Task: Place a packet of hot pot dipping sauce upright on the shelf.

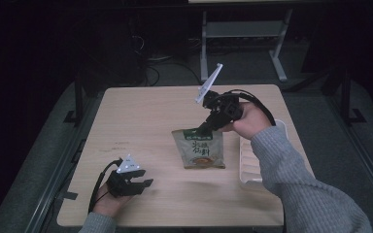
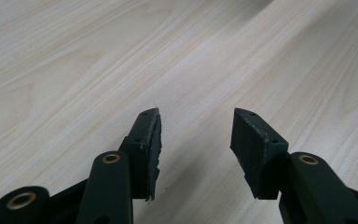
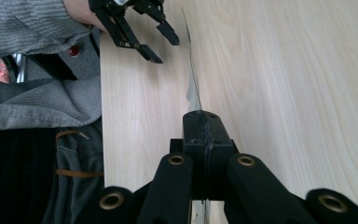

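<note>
The right tongs are clamped on the top edge of a green food pouch, which lies near the middle of the wooden worktop; in the right gripper view the pouch shows edge-on between the closed jaws. The left tongs sit open and empty near the worktop's front left edge. A white tray lies just right of the pouch.
</note>
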